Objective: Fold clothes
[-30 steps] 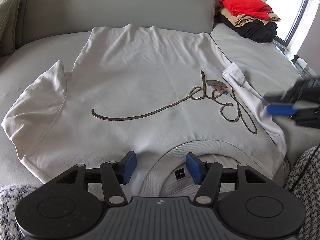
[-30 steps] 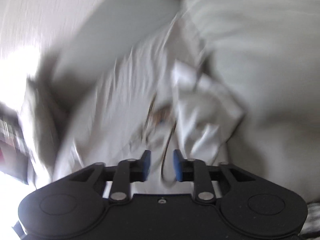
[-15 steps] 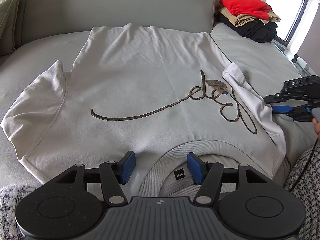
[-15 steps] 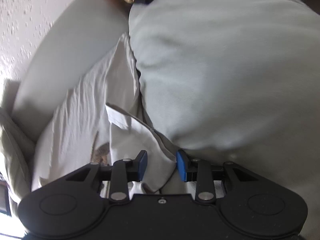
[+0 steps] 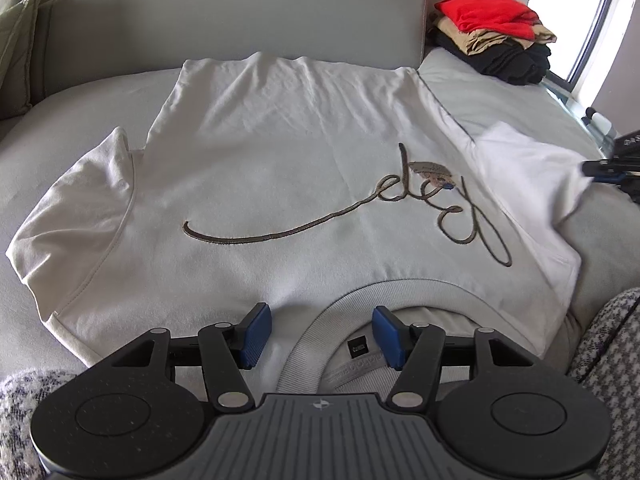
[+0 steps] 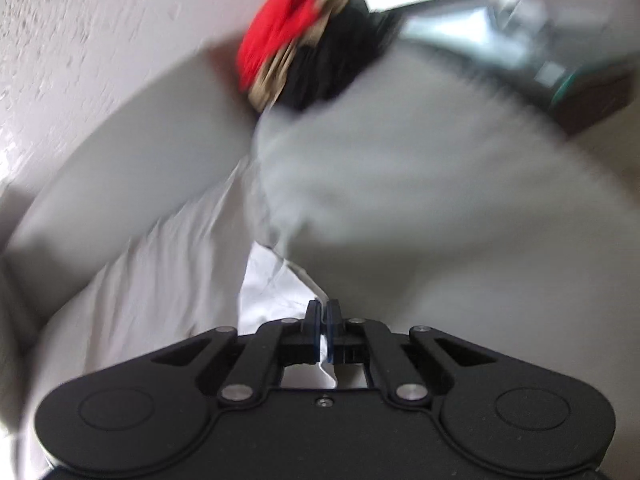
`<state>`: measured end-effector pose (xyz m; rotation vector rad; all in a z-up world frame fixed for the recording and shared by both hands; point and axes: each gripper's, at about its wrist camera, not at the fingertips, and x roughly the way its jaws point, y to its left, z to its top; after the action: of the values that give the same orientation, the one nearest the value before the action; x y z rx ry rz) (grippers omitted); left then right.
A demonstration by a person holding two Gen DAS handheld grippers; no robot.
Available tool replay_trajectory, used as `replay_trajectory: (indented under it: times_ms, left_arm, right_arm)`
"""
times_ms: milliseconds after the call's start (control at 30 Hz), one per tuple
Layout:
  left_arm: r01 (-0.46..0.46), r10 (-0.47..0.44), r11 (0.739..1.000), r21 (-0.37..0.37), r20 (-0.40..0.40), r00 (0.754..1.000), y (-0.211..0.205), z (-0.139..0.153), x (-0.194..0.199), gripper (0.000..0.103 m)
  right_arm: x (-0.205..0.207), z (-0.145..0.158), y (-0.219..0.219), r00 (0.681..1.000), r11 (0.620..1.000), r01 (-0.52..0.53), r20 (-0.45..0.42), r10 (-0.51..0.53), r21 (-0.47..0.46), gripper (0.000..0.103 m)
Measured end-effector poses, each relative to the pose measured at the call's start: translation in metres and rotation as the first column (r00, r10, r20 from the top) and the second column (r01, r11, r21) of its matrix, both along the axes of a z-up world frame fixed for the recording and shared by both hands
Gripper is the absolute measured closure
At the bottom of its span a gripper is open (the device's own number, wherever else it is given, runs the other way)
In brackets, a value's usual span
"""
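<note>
Right gripper [image 6: 322, 312] clamped on white T-shirt [image 5: 280, 168] sleeve [image 5: 528, 168] at sofa's [image 5: 224, 12] right edge; left gripper [image 5: 316, 334] jaws closing, still wide, over collar [image 5: 400, 292].

No legible text (shirt [image 5: 288, 152] script unreadable)

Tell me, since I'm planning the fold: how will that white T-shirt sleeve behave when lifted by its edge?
Probably floppy: the sleeve already drapes and creases where the right gripper pinches its edge. It looks thin and light, so it should lift easily. Pulling further will likely drag the T-shirt body along, since the left gripper is open and pins nothing.
</note>
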<state>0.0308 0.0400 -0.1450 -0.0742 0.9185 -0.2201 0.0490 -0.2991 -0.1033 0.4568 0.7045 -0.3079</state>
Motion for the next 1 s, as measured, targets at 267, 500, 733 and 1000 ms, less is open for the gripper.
replay_trajectory:
  times_ms: [267, 500, 733, 1000]
  left_arm:
    - [-0.013, 0.013, 0.999, -0.030, -0.005, 1.000, 0.004, -0.001, -0.001, 0.046]
    - [-0.011, 0.011, 1.000, -0.018, -0.003, 1.000, 0.003, -0.001, -0.002, 0.045]
    - [-0.010, 0.010, 1.000, -0.013, -0.004, 1.000, 0.002, -0.001, -0.002, 0.045]
    - [-0.010, 0.010, 1.000, -0.009, -0.005, 1.000, 0.002, -0.002, -0.002, 0.044]
  right_arm:
    - [0.002, -0.019, -0.031, 0.991, 0.995, 0.063, -0.115, -0.072, -0.082, 0.100]
    - [-0.020, -0.008, -0.045, 0.997, 0.988, 0.037, -0.068, -0.027, 0.151, 0.061]
    - [-0.040, -0.039, -0.079, 0.998, 0.925, 0.045, -0.048, -0.029, 0.378, 0.070]
    - [-0.031, -0.054, -0.084, 0.999, 0.908, 0.051, -0.012, -0.051, 0.415, 0.101]
